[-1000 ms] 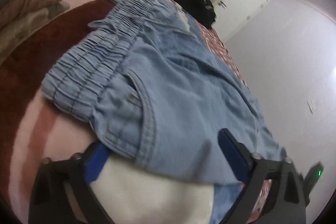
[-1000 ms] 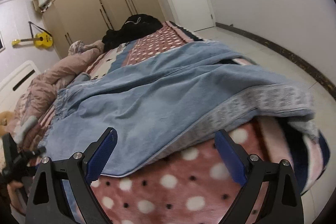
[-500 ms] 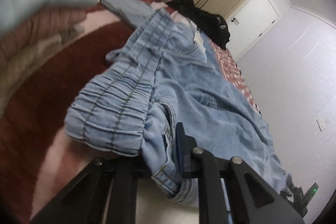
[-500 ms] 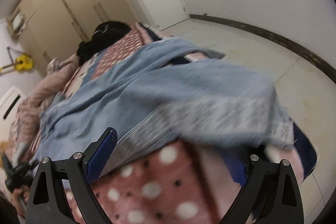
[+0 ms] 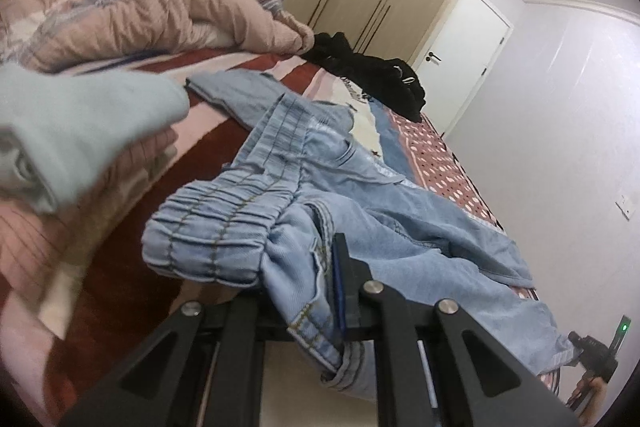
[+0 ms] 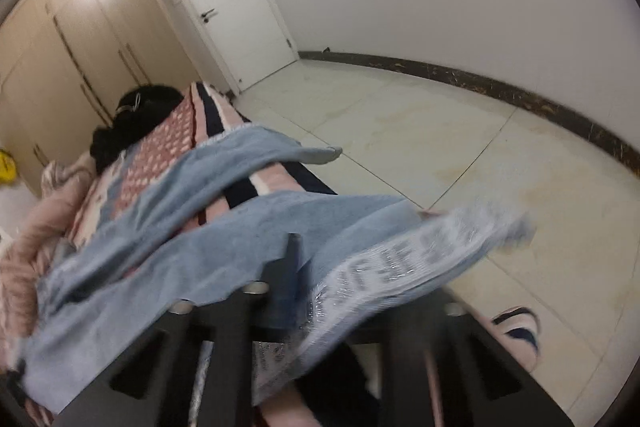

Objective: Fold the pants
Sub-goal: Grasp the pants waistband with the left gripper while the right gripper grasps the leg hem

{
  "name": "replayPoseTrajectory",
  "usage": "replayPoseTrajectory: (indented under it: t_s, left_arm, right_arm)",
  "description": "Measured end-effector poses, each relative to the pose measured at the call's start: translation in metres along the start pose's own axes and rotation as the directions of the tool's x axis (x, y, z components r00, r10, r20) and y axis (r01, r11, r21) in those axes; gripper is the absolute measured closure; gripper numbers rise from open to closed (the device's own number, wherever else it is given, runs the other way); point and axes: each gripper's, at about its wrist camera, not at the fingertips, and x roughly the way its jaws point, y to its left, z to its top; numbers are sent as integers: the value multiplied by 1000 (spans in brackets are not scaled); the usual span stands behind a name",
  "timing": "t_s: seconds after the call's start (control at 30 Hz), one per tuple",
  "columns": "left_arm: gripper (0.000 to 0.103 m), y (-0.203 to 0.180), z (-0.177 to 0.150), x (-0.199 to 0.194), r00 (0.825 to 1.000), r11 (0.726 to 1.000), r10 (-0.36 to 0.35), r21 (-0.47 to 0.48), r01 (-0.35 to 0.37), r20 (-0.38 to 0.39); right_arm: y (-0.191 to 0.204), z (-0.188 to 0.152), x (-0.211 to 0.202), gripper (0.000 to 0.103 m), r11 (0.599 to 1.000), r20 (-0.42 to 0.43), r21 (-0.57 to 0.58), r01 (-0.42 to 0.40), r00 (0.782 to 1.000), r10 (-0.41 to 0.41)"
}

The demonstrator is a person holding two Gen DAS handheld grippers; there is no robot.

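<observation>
The soft, floppy pants [image 5: 360, 211] are gripped at waistband by the left tool [image 5: 320, 291], hem by the right tool [image 6: 304, 283]

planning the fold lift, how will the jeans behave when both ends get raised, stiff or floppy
Probably floppy: the jeans bunch and drape around the left hand-held gripper instead of holding shape. The middle will likely sag between it and the right hand-held gripper. The denim looks thick, so slipping seems unlikely.

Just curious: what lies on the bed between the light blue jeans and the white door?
In the left wrist view, a black clothing heap lies between the jeans and door.
</observation>
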Motion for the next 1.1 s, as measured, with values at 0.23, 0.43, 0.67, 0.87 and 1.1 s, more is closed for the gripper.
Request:
replayPoseTrajectory:
  t_s: [0.23,0.43,0.67,0.87,1.1]
  left_arm:
    - [93,-20,32,2,1000,998,20,64,-18,-24]
    - [93,-34,84,35,994,995,55,84,-47,-91]
    - [92,-52,145,106,974,979,147,163,-119,-175]
    - [90,-59,166,180,929,967,221,194,-169,-296]
    - [88,-57,169,237,892,954,273,220,-203,-360]
  right_arm:
    - [45,37,-27,99,973,48,-220,-64,996,76]
    - [87,104,-8,99,943,-30,-279,-183,983,181]
    - [132,163,54,99,931,-124,-342,-131,988,93]
    - [138,187,128,99,942,-196,-333,-33,980,-35]
    - [129,178,193,99,940,-264,-337,50,954,-145]
